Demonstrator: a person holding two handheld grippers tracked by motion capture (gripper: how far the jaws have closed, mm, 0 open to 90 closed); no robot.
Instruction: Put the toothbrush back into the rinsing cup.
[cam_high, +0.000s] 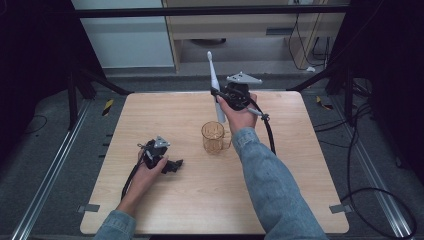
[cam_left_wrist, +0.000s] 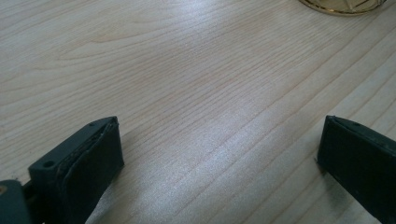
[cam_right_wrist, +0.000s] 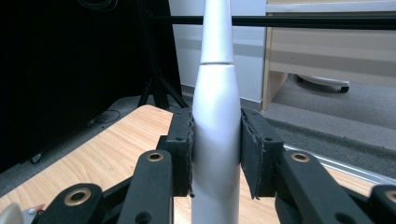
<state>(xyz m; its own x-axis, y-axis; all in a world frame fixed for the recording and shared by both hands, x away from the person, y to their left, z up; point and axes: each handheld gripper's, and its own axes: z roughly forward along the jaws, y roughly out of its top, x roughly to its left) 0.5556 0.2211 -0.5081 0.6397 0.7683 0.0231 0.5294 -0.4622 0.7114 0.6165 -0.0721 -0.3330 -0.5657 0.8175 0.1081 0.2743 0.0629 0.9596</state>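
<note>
The table (cam_high: 200, 200) is evenly lit from above, while the surroundings are left in deep darkness. A soft sheen is thrown across the wood grain in the left gripper view — the nearest jaws are slightly blurred.

A wooden table (cam_high: 200, 200) stood on grey floor (cam_high: 45, 150), with metal rails (cam_high: 42, 182) running along both sides. Beyond the far edge a black bar (cam_high: 200, 11) crossed in front of a pale wood desk (cam_high: 240, 25) and a white panel (cam_high: 130, 40). Black cables (cam_high: 370, 190) lay looped on the floor at the right. Yellow-black tape (cam_high: 107, 106) marked the floor near the far-left corner.
</note>
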